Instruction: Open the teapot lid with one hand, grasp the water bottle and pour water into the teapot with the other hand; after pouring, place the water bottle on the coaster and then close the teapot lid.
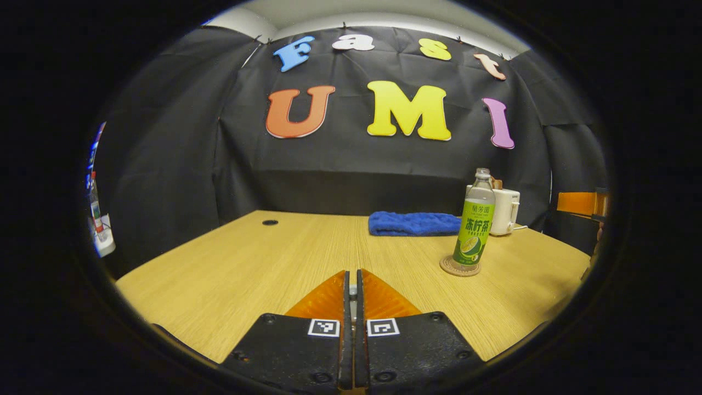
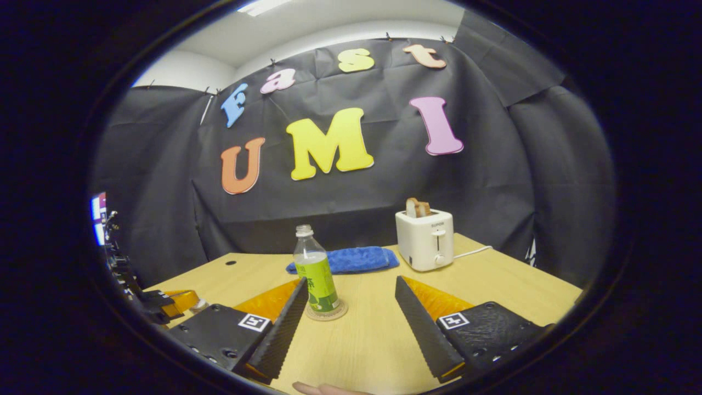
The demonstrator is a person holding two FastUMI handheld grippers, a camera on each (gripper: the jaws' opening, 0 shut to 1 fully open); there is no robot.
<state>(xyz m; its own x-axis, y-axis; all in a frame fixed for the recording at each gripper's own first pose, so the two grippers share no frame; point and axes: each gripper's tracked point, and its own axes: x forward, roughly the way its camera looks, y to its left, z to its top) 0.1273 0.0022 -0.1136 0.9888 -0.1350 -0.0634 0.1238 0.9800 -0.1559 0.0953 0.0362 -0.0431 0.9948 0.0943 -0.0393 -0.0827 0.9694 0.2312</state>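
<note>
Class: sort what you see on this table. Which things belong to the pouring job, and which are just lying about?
Belong to the job:
water bottle, standing uncapped
coaster, under the bottle

Just lying about:
toaster with bread in its slot
blue towel, folded at the back of the table

The clear plastic water bottle with the green label (image 1: 475, 225) stands upright, cap off, its open neck showing, a little pale liquid low inside. It sits squarely on the round cork-coloured coaster (image 1: 459, 267), out on the light wooden tabletop. From the right gripper view, that same bottle (image 2: 315, 274) is upright on the coaster (image 2: 327, 311), whose rim peeks out around the base.
</note>
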